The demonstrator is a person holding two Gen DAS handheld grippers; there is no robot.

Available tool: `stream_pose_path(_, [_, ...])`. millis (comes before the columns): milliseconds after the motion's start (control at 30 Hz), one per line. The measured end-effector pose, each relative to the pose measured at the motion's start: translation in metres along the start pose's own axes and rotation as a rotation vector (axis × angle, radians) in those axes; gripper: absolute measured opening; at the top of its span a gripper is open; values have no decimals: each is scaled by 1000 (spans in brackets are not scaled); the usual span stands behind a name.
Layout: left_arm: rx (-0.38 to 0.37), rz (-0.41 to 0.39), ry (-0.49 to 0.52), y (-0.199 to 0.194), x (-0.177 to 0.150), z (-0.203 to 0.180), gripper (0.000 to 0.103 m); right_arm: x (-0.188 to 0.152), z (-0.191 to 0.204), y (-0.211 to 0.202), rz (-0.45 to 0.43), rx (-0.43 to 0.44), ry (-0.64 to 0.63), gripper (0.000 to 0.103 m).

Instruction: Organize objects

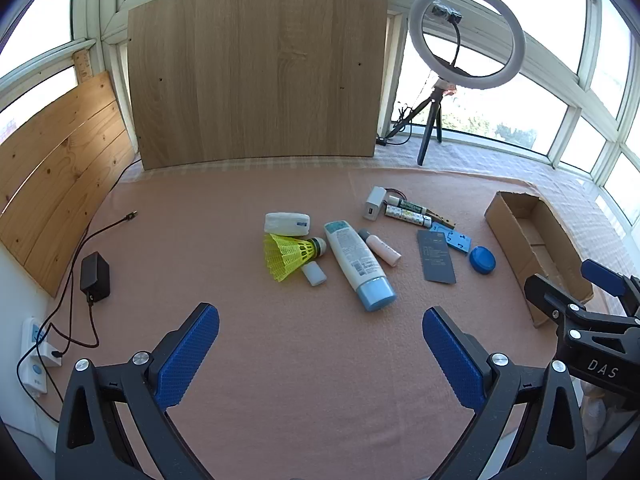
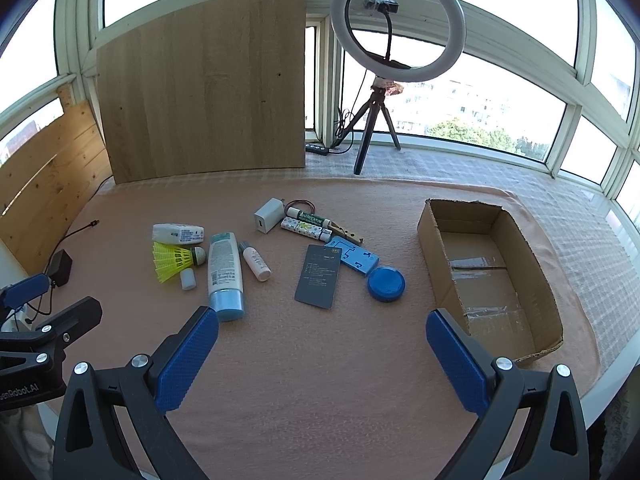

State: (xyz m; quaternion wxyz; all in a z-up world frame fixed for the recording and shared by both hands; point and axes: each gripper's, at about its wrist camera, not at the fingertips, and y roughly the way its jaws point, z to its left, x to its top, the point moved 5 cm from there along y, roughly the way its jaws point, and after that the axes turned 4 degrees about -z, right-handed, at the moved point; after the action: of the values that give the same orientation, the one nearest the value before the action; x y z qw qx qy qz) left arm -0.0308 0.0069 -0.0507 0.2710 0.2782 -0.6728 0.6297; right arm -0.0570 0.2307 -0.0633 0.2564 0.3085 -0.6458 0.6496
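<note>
Loose objects lie on the pink cloth: a yellow shuttlecock (image 1: pixel 290 256) (image 2: pixel 174 260), a white-and-blue lotion tube (image 1: pixel 358 264) (image 2: pixel 225 272), a small pink bottle (image 1: pixel 380 247) (image 2: pixel 255 261), a white pouch (image 1: pixel 287 224) (image 2: pixel 178 234), a grey card (image 1: pixel 436 256) (image 2: pixel 319 276), a blue round lid (image 1: pixel 482 260) (image 2: pixel 386 283), a white charger (image 1: pixel 374 203) (image 2: pixel 269 215). An empty cardboard box (image 1: pixel 536 240) (image 2: pixel 492 272) sits at the right. My left gripper (image 1: pixel 320 354) is open and empty, short of the objects. My right gripper (image 2: pixel 322 356) is open and empty, beside the box's near end.
A wooden board (image 1: pixel 256 72) leans at the back. A ring light on a tripod (image 1: pixel 466 36) (image 2: pixel 396 24) stands behind the cloth. A black adapter (image 1: pixel 95 276) with cables and a power strip (image 1: pixel 34 356) lie at the left. The right gripper shows in the left view (image 1: pixel 576 296).
</note>
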Motion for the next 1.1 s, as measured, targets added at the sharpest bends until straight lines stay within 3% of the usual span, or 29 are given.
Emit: stream_pose_path(1100, [2,14,6,12,7,-3,103,-1,-2,14,30,5,3,103])
